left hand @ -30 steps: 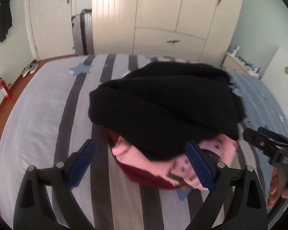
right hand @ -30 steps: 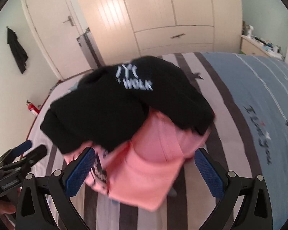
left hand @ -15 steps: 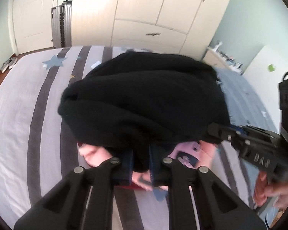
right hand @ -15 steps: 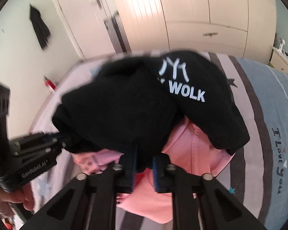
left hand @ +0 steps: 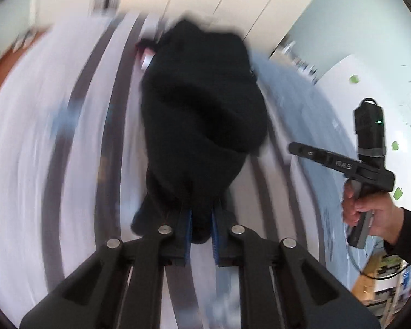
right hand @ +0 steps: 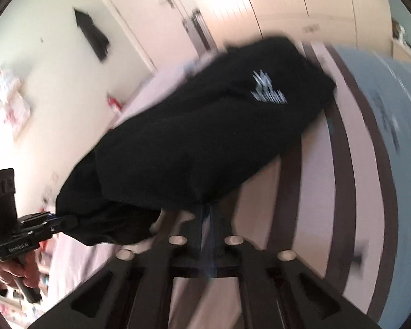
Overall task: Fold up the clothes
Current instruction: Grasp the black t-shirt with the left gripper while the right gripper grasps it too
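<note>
A black sweatshirt [left hand: 202, 115] with white lettering [right hand: 268, 90] hangs bunched between both grippers above the striped bed. My left gripper [left hand: 201, 227] is shut on one edge of it. My right gripper [right hand: 208, 219] is shut on another edge. In the left wrist view the right gripper [left hand: 342, 164] shows at the right, held in a hand. In the right wrist view the left gripper [right hand: 41, 224] shows at the left with black cloth in it. Both views are motion-blurred. The pink garment is out of view.
The bed [left hand: 27, 150] has a grey and dark striped cover with a blue part [right hand: 397, 126] on the right. White wardrobes [right hand: 301, 8] stand behind it. A dark cloth hangs on the wall [right hand: 91, 34].
Both grippers closed on the black sweatshirt and lifted it up off the pink garment. The cameras have swung, and the pile beneath has left the view.
</note>
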